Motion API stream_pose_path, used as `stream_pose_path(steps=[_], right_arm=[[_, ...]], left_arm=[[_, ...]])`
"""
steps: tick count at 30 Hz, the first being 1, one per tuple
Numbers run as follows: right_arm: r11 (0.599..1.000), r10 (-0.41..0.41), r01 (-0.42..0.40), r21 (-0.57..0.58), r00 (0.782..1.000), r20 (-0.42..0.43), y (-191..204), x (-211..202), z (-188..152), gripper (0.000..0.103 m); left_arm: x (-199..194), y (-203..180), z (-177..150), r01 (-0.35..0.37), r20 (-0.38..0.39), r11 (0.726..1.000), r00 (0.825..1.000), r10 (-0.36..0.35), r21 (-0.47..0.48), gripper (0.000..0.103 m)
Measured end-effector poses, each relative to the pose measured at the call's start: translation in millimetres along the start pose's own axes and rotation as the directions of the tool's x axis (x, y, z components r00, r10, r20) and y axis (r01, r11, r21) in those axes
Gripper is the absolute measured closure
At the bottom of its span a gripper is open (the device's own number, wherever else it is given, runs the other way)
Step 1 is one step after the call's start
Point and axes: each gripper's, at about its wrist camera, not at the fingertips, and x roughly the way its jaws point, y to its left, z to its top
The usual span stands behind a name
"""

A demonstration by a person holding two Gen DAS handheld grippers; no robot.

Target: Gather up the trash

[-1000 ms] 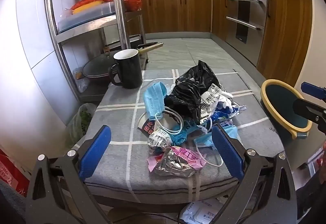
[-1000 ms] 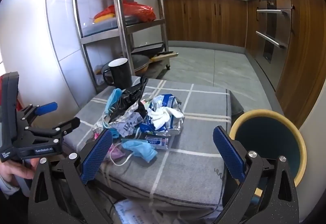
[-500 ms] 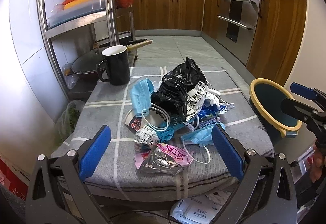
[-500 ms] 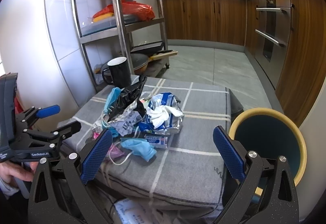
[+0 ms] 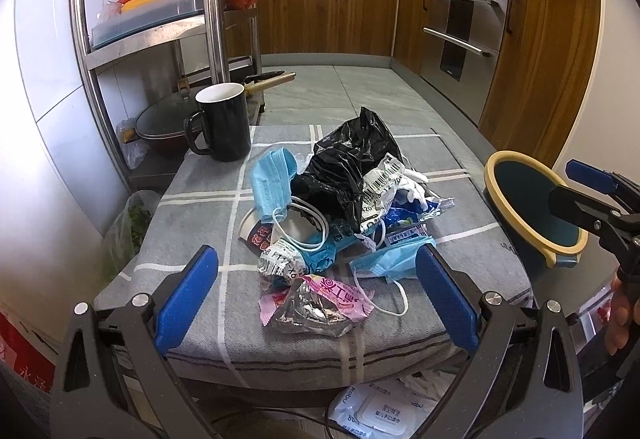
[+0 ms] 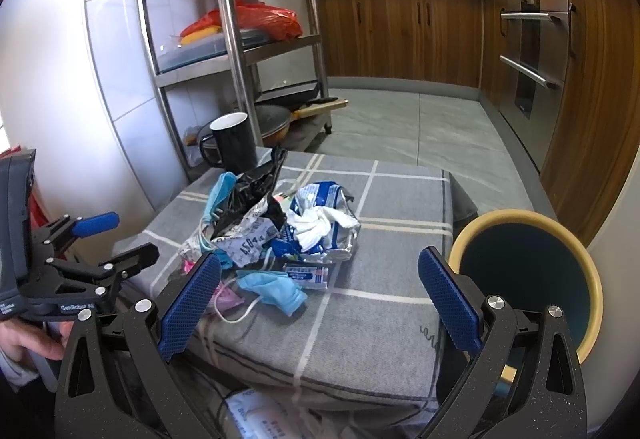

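While both grippers hovered at the near edge of the grey checked cushion (image 5: 192, 207), the left gripper (image 5: 316, 299) and right gripper (image 6: 320, 303) stood spread wide, grasping nothing. The trash pile (image 5: 340, 207) lay mid-cushion: black plastic bag (image 5: 348, 163), blue face masks (image 5: 272, 179), pink foil wrapper (image 5: 320, 303). A black mug (image 5: 224, 127) stood behind it. The yellow-rimmed bin (image 6: 532, 271) sat just beside the cushion's right side.
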Motion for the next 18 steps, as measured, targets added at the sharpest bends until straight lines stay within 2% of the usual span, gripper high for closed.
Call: stream_pose_path(steps=[18], right_arm=[[1.000, -0.004, 0.004, 0.005, 1.000, -0.002, -0.4, -1.5, 0.9, 0.005]], left_arm=[[-0.2, -1.3, -3.8, 0.031, -0.021, 1.000, 0.999, -0.031, -0.004, 0.006]])
